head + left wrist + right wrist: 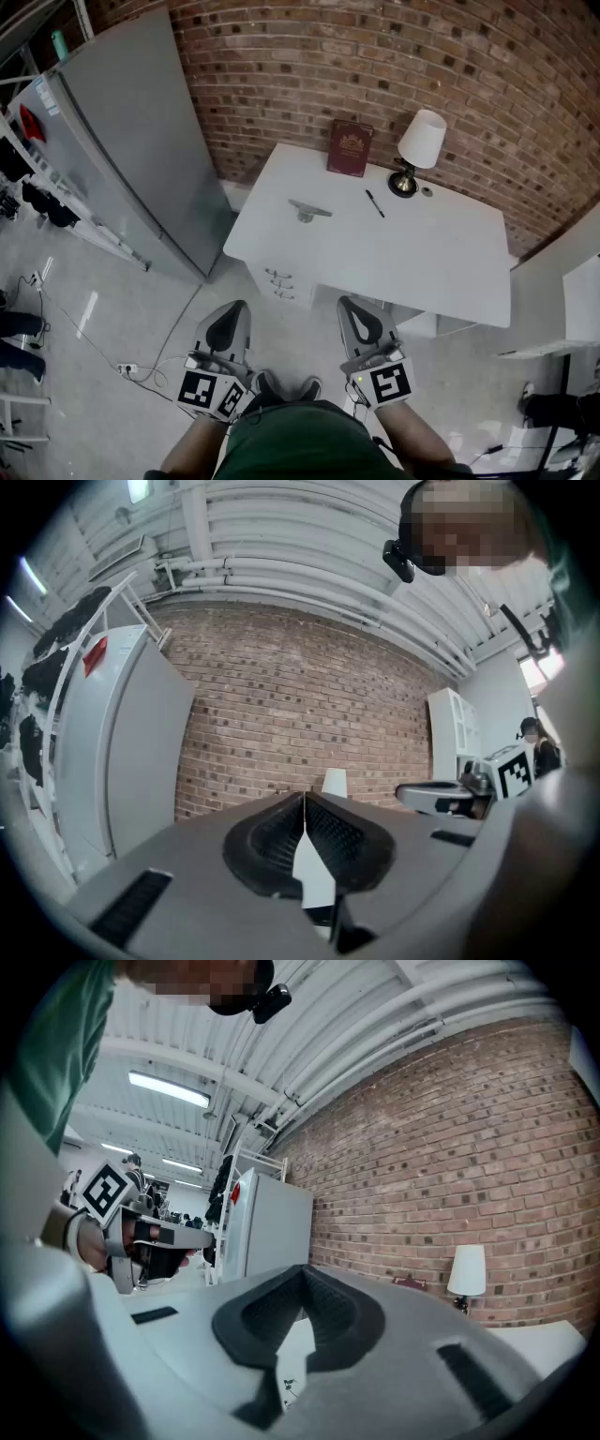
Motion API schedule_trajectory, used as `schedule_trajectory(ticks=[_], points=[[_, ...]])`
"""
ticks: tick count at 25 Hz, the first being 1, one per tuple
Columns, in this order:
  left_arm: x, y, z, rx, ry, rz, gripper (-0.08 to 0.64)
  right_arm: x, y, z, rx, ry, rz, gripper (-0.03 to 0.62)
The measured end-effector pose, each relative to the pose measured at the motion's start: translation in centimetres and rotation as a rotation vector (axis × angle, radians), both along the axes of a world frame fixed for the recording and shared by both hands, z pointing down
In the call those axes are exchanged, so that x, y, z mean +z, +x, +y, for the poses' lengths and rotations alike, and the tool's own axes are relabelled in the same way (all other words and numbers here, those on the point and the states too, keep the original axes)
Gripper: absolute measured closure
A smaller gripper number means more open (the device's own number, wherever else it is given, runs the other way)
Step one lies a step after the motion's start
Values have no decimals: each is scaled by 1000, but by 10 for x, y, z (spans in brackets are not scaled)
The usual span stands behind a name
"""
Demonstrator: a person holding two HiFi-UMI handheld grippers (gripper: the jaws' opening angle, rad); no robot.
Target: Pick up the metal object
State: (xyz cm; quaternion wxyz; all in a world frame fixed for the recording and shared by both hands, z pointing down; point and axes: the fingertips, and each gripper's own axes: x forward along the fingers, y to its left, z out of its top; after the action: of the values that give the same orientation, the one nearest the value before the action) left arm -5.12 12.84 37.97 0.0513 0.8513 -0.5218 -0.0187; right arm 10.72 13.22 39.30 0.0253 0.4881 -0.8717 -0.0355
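Note:
The metal object (309, 210), a small silver piece with a flat top, lies on the left part of the white desk (441, 262). Both grippers hang low in front of the person, short of the desk's near edge and well away from the object. My left gripper (241, 306) has its jaws pressed together with nothing in them, as its own view also shows for the left gripper (305, 796). My right gripper (348, 302) is shut and empty too, and in its own view the right gripper (302, 1268) points towards the brick wall. Neither gripper view shows the metal object.
A dark red book (350, 148) leans on the brick wall (394, 66) beside a white-shaded lamp (419, 145). A black pen (375, 203) lies mid-desk. A tall grey cabinet (131, 141) stands left of the desk. Drawer handles (281, 281) face me. Cables (131, 367) lie on the floor.

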Motion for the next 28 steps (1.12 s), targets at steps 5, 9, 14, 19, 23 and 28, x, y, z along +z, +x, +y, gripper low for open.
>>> schedule_trajectory(ticks=[5, 9, 14, 19, 23, 28], points=[[-6, 6, 3, -2, 24, -14, 551, -2, 6, 1, -9, 16, -21, 591], [-17, 8, 1, -11, 68, -43, 551, -2, 16, -1, -13, 42, -26, 589], [-21, 4, -9, -24, 83, -56, 551, 2, 17, -12, -2, 43, 0, 589], [-17, -11, -36, -62, 79, -71, 551, 9, 19, -36, 8, 37, 35, 589], [-12, -27, -65, -84, 72, -68, 551, 18, 19, -57, 29, 16, 57, 589], [-17, -44, -119, -99, 101, -76, 551, 18, 14, -100, 53, 0, 61, 589]])
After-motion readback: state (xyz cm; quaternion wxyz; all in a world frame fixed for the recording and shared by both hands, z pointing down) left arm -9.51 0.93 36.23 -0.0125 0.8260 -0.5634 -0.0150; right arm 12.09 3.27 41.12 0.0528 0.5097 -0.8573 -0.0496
